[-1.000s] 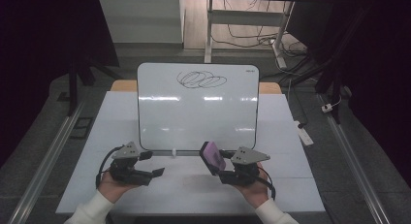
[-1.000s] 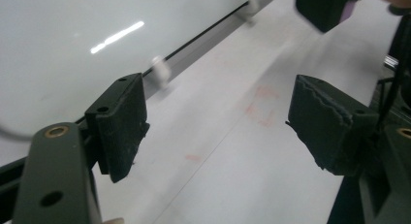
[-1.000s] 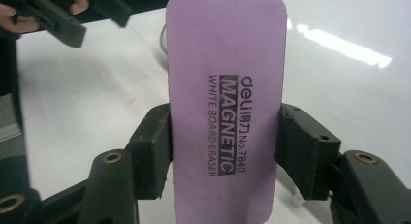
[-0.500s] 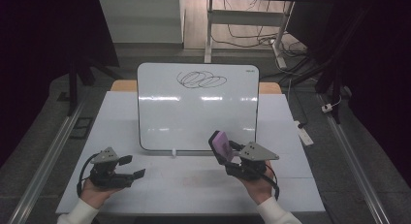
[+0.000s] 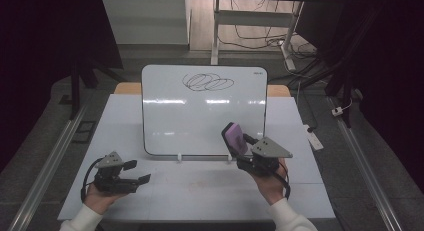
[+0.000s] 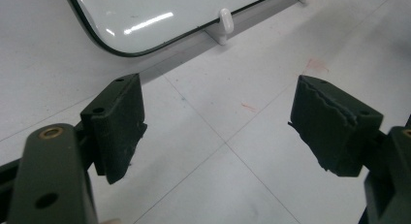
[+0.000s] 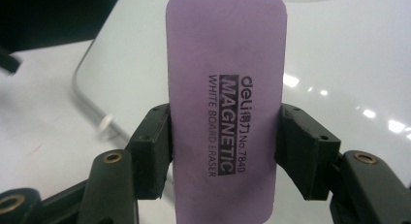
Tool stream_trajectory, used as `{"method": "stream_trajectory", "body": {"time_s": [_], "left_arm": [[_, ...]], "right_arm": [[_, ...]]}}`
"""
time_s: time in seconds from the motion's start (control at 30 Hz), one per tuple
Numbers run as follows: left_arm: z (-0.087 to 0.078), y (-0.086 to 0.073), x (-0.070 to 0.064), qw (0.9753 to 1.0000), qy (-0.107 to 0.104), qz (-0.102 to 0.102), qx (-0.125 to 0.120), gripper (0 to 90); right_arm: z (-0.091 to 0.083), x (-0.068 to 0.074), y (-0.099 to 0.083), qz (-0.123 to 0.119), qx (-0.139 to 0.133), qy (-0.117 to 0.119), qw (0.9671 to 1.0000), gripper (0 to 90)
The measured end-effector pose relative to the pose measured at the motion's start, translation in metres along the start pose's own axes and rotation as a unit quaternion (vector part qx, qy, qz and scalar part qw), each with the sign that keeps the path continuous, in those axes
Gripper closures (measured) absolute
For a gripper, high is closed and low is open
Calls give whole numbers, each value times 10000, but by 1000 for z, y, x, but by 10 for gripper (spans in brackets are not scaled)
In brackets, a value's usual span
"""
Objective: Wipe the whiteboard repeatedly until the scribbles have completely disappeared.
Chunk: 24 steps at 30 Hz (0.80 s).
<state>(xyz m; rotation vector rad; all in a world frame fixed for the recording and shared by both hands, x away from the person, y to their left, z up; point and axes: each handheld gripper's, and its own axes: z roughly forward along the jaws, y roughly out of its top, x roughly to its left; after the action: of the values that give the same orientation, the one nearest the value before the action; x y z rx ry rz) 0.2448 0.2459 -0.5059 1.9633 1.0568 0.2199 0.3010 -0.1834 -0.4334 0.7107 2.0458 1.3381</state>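
Note:
A whiteboard point(image 5: 200, 111) stands propped on small white feet point(image 6: 224, 26) at the middle of the table, with black scribbled loops point(image 5: 207, 82) near its top. My right gripper point(image 5: 243, 146) is shut on a purple whiteboard eraser point(image 5: 235, 137) and holds it upright in front of the board's lower right part. In the right gripper view the eraser point(image 7: 227, 103) is clamped by its long sides between the jaws, label facing the camera. My left gripper point(image 5: 136, 172) rests open and empty near the table's front left; its pads point(image 6: 118, 124) stand wide apart over bare table.
The white tabletop point(image 5: 200, 191) shows faint red marks point(image 6: 315, 65) in front of the board. A small white object point(image 5: 314, 138) lies at the table's right edge. Metal rails point(image 5: 50, 161) run along both sides, and cables point(image 5: 260, 36) lie on the floor behind.
My right gripper has carried the eraser up and to the right, closer to the board. My left gripper has drawn back left and toward the front edge, still open.

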Motion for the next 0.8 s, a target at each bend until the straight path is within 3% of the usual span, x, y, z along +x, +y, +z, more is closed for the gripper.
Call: {"method": "stream_trajectory", "body": {"time_s": [0.33, 0.53, 0.8], "left_arm": [[4, -1, 1, 10000, -45, 1, 37, 209], [3, -2, 4, 10000, -60, -4, 7, 207], [2, -3, 5, 10000, -93, 23, -22, 206]], "right_arm": [[27, -29, 51, -55, -180, -611, 9980, 404], [44, -46, 80, 63, -275, -873, 9958, 404], [71, -54, 97, 76, -174, -1159, 9931, 404]]}}
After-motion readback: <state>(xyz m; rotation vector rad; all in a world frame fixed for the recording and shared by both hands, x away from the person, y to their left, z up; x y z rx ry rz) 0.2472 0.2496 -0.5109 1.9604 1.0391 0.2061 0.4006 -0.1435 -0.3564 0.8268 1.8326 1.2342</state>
